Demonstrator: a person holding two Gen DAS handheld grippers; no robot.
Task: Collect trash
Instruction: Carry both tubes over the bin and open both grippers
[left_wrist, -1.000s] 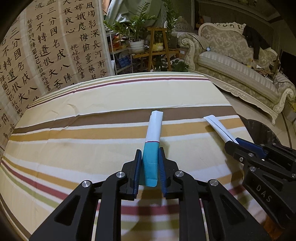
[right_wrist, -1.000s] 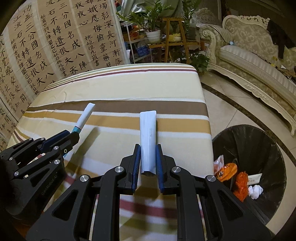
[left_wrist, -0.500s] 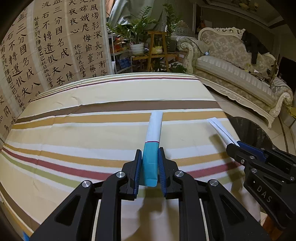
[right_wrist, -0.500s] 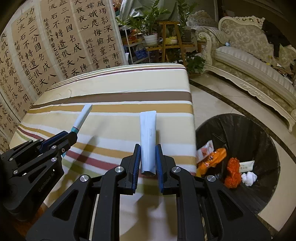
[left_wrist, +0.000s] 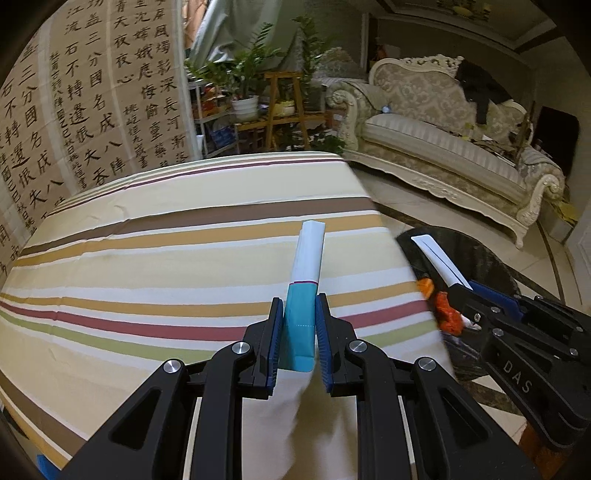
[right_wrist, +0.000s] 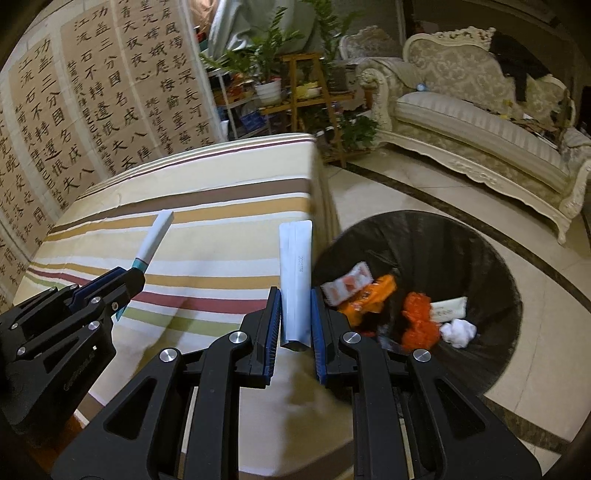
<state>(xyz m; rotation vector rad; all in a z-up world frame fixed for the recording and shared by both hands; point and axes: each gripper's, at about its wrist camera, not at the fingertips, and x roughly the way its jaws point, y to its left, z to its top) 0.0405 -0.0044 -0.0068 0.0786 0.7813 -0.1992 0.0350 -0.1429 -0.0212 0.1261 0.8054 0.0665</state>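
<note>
My left gripper (left_wrist: 298, 332) is shut on a teal-and-white packet (left_wrist: 304, 291) that sticks up and forward over the striped tablecloth (left_wrist: 147, 280). In the right wrist view that same packet (right_wrist: 153, 242) shows at the left, held by the left gripper (right_wrist: 127, 291). My right gripper (right_wrist: 295, 314) is shut on a flat white sachet (right_wrist: 295, 273), held over the table's right edge beside the black-lined trash bin (right_wrist: 491, 280). The left wrist view has the right gripper (left_wrist: 461, 291) at the right with the white sachet (left_wrist: 437, 258) over the bin (left_wrist: 476, 254).
The bin holds orange wrappers (right_wrist: 417, 321), a white packet and a crumpled tissue (right_wrist: 458, 332). A calligraphy screen (right_wrist: 92, 110) stands behind the table. Plants on a wooden stand (right_wrist: 306, 88) and an ornate sofa (right_wrist: 480, 122) lie beyond, across tiled floor (right_wrist: 424, 192).
Both grippers have carried their packets rightward across the table towards the bin. The bin now fills more of the right wrist view, and the table edge sits under the right gripper.
</note>
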